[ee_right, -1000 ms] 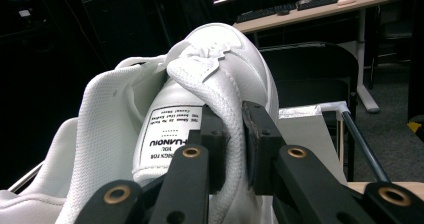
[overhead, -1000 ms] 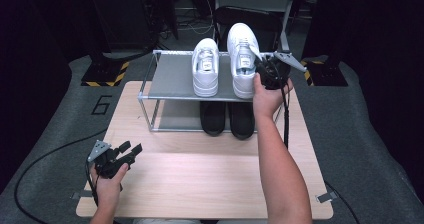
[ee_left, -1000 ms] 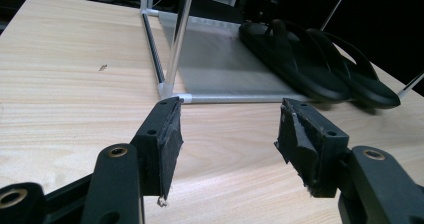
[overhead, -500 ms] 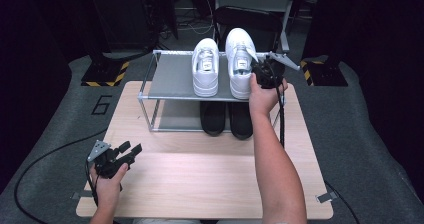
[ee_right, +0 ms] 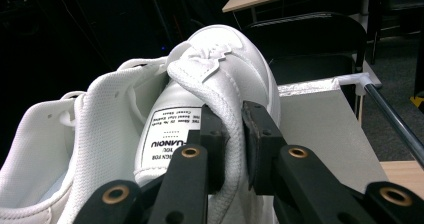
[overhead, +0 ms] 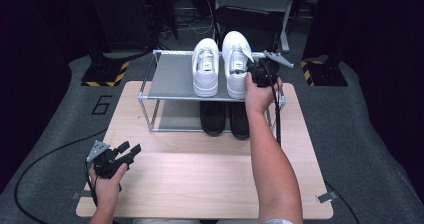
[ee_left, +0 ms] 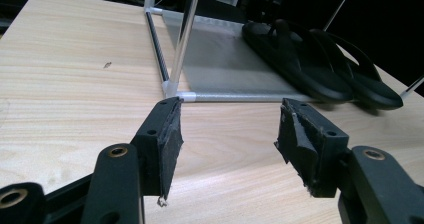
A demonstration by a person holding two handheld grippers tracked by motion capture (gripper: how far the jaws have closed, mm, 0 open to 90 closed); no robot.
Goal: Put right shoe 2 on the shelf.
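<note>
Two white sneakers are on the top shelf of a metal shoe rack [overhead: 170,79], toes pointing away. My right gripper [overhead: 257,71] is shut on the right sneaker [overhead: 235,59] at its heel end. The right gripper view shows the pads [ee_right: 260,134] pinching the padded collar of that sneaker [ee_right: 225,69], one jaw inside and one outside. I cannot tell whether its sole rests fully on the shelf. The left sneaker [overhead: 205,71] lies close beside it. My left gripper [overhead: 131,150] sits low over the table's front left, open, with nothing between its jaws [ee_left: 227,129].
A pair of black flip-flops [overhead: 225,119] lies on the rack's lower shelf, to the right [ee_left: 300,69]. The rack stands at the back of the wooden table [overhead: 200,184]. A dark chair [overhead: 250,19] is behind the rack.
My right gripper has shifted a little left and down with the right sneaker in it, bringing it nearer the left sneaker. The left gripper has stayed put.
</note>
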